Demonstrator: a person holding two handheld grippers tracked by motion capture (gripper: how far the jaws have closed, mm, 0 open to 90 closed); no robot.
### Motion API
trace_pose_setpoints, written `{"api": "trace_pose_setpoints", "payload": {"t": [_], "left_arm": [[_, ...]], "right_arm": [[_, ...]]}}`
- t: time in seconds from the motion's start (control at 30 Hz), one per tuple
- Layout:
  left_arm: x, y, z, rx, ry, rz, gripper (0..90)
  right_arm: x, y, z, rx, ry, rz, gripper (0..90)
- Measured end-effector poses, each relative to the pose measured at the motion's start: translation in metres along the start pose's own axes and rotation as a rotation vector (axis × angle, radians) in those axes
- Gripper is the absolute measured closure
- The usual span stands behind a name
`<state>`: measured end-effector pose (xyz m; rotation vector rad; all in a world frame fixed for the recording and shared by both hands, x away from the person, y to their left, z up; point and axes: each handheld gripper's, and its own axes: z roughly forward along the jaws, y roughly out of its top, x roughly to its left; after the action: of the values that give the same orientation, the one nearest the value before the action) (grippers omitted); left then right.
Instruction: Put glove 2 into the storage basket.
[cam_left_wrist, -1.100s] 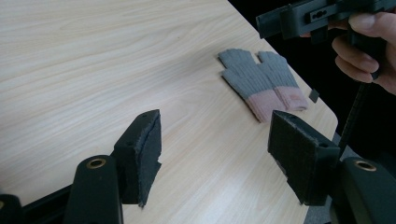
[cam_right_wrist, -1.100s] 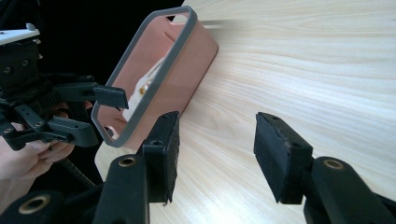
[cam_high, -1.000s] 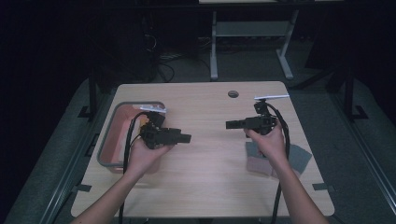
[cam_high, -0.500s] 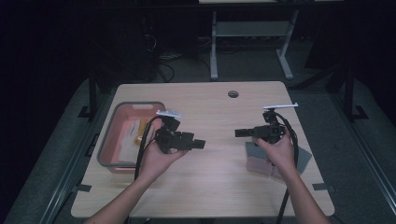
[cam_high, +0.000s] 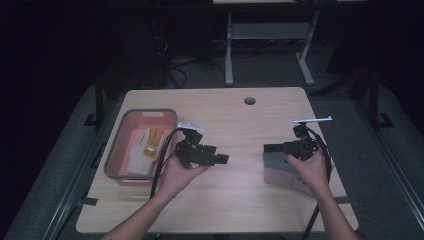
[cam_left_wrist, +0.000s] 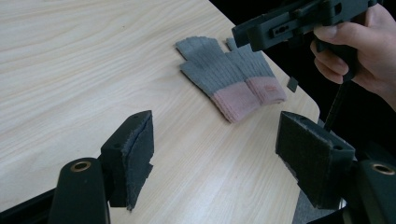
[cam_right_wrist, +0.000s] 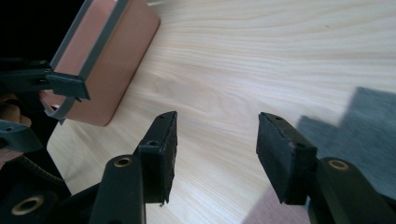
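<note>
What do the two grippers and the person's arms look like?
Both the left gripper and the right gripper are black, pistol-shaped tools with blocky, dark foam-faced jaws, brass-coloured pivot rings, a pale flat plate on top and a trailing black cable. The forearms are bare, without sleeves.

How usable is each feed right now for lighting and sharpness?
High view: dim, dark surroundings, light wooden table readable, slightly soft. Left gripper view: bright and sharp on the grey knit glove with pink cuff. Right gripper view: bright, grain crisp, pink grey-rimmed tub clear, near jaws slightly soft.
</note>
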<state>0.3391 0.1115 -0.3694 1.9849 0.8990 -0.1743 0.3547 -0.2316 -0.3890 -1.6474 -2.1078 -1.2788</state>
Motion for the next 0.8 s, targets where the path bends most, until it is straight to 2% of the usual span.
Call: {"api": "trace_pose_setpoints", "payload": {"t": [0.4, 0.57, 0.8], "left_arm": [[-0.007, -0.002, 0.022, 0.022, -0.027, 0.01, 27.6], [-0.011, -0.002, 0.031, 0.033, -0.036, 0.018, 27.5], [-0.013, -0.004, 0.037, 0.035, -0.038, 0.022, 27.3]], "right_arm": [[-0.026, -0.024, -0.019, -0.032, -0.046, 0.038, 46.5], [-0.031, -0.031, -0.025, -0.043, -0.086, 0.022, 46.5], [-0.039, -0.042, -0.033, -0.028, -0.133, 0.007, 46.4]]}}
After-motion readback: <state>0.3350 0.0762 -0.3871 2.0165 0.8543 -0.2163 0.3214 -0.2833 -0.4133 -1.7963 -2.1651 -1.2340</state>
